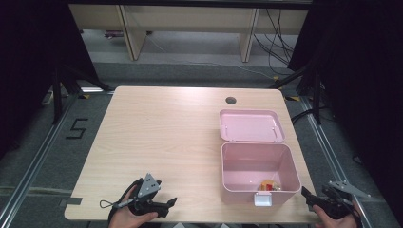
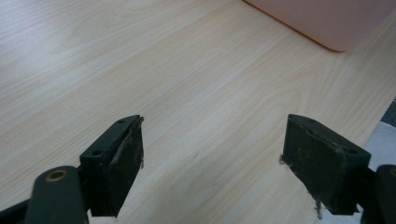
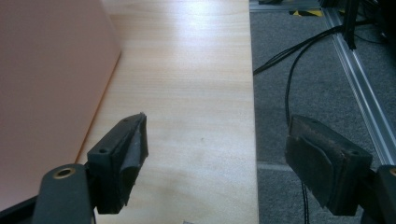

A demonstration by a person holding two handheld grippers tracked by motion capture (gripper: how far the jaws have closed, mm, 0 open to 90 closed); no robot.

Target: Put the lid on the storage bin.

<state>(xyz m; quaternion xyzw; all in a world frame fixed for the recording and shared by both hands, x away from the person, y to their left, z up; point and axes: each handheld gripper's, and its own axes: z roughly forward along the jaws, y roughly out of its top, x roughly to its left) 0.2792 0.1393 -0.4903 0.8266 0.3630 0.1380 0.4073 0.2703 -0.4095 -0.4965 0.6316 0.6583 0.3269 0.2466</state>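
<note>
A pink plastic box [image 1: 259,173] stands open at the table's right front, its lid [image 1: 251,125] folded back flat behind it. A small orange and red object [image 1: 269,185] lies in the box's front right corner. My left gripper [image 1: 170,204] rests low at the table's front edge, left of the box, open with bare wood between its jaws [image 2: 212,154]. My right gripper [image 1: 308,194] sits at the front right corner beside the box wall [image 3: 46,88], open and holding nothing [image 3: 215,154]. A white latch [image 1: 263,199] hangs on the box front.
The light wooden table [image 1: 161,133] has a round cable hole [image 1: 231,100] near its far edge. Right of the table, the grey floor [image 3: 317,84] carries black cables and a metal rail [image 3: 359,88]. Desk legs stand beyond the far edge.
</note>
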